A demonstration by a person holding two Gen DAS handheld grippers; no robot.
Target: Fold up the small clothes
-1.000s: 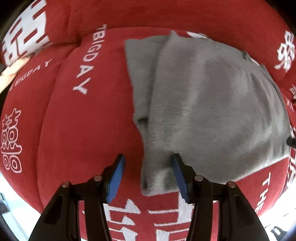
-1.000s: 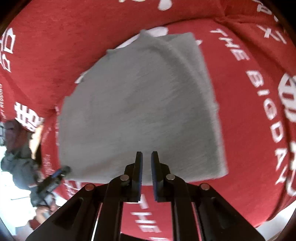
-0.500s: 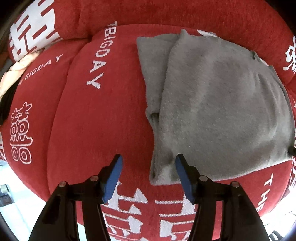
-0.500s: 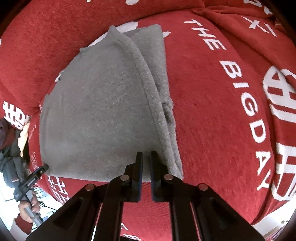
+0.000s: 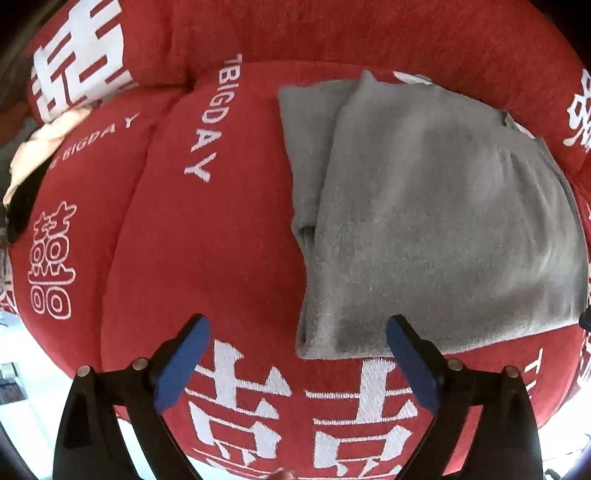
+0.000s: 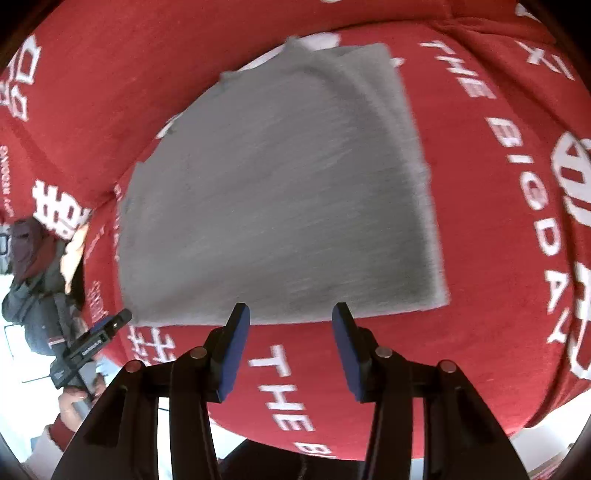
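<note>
A grey fleece garment (image 5: 424, 221) lies folded flat on a red cushion with white lettering (image 5: 207, 258). In the left wrist view my left gripper (image 5: 297, 356) is open and empty, just short of the garment's near left corner. In the right wrist view the same garment (image 6: 280, 199) fills the middle, blurred by motion. My right gripper (image 6: 290, 347) is open and empty, just short of the garment's near edge.
The red sofa backrest (image 5: 332, 33) rises behind the cushion. A peach cloth (image 5: 40, 147) lies at the far left. In the right wrist view a person (image 6: 33, 266) and the other gripper (image 6: 92, 343) show at the left. The cushion's front edge drops off below the grippers.
My right gripper was shut and has opened, and it has swung back to face the garment's near edge. My left gripper has opened wider and drawn back slightly from the corner.
</note>
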